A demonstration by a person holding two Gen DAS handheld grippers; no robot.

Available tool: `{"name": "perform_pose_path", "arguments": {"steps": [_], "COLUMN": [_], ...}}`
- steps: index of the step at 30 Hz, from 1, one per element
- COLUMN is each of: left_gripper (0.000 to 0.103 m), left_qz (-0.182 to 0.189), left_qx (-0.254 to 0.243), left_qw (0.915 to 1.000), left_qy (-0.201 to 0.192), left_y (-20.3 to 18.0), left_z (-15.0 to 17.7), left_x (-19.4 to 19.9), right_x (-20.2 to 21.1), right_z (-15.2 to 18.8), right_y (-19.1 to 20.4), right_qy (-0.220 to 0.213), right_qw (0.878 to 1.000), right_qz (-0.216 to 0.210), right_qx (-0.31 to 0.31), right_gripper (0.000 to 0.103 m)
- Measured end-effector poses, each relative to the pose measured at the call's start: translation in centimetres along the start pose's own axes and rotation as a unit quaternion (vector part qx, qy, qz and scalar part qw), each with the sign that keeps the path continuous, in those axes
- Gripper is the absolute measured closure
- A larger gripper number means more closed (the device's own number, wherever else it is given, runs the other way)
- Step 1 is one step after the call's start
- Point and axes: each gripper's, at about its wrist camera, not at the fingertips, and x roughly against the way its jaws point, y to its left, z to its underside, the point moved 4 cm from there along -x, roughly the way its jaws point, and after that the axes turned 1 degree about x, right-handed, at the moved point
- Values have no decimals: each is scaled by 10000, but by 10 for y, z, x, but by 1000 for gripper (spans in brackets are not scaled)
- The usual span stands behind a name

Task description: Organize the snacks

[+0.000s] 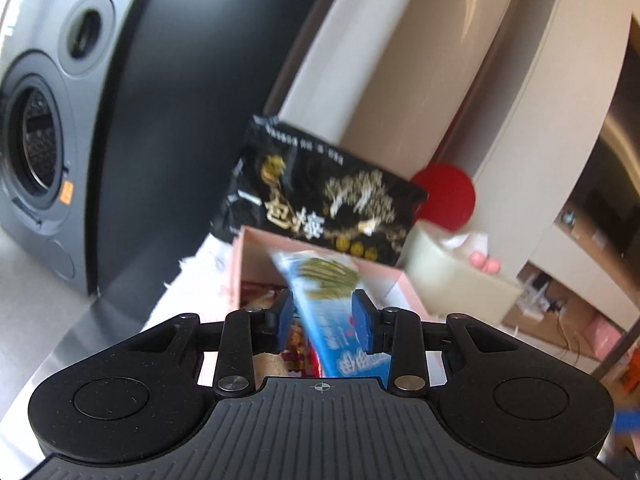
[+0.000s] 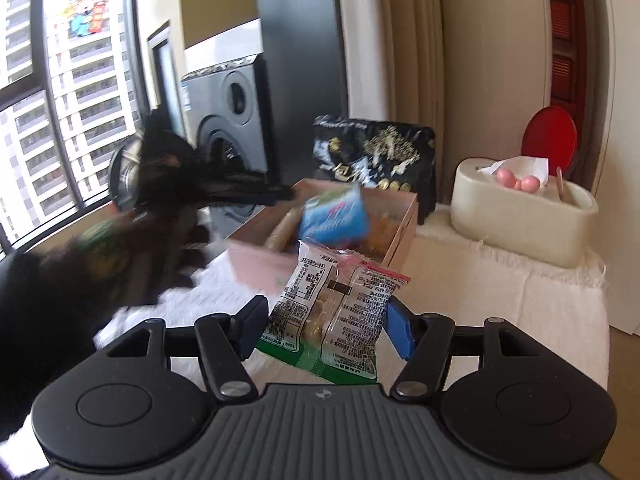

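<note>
Left gripper [image 1: 322,316] pinching blue packet [image 1: 326,292], long axis pointing down into pink box [image 1: 396,280] just ahead; right gripper [image 2: 322,326] clamping clear packet [image 2: 332,312], farther back.

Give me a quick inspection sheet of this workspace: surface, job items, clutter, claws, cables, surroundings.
Surface: white cloth covers the table.
Job's things: pink box open, snacks inside; black bag upright behind it; blue packet above the box; clear packet lifted off the cloth.
Clutter: cream tissue holder with pink balls, red disc behind it.
Claws: left claw shut on the blue packet; right claw shut on the clear packet.
Cables: wires on the floor at far right, clear of the table.
Surroundings: grey washing machine, window, beige curtain; a gloved hand, blurred, bears the left claw.
</note>
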Motion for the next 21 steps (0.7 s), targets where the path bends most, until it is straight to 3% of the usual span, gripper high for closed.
{"name": "perform_pose_path", "arguments": {"steps": [6, 9, 11, 16, 21], "left_gripper": [67, 67, 67, 67, 67], "left_qz": [-76, -138, -173, -191, -188], "left_qx": [-307, -578, -728, -624, -642], "left_qw": [9994, 9981, 9970, 9975, 9968], "left_qy": [136, 146, 199, 274, 432], "left_y": [-9, -16, -19, -24, -43], "left_z": [23, 38, 49, 78, 118], "left_x": [36, 49, 53, 63, 72], "right_x": [-82, -119, -131, -114, -69], "right_z": [-64, -87, -90, -65, -2], "right_y": [-7, -9, -11, -15, -8], "right_qy": [-248, -469, -476, -337, -255], "right_qw": [9991, 9987, 9985, 9984, 9972], "right_qz": [-121, -19, 119, 261, 676], "right_qx": [-316, -221, -244, -371, -195], "right_gripper": [38, 25, 25, 24, 19]}}
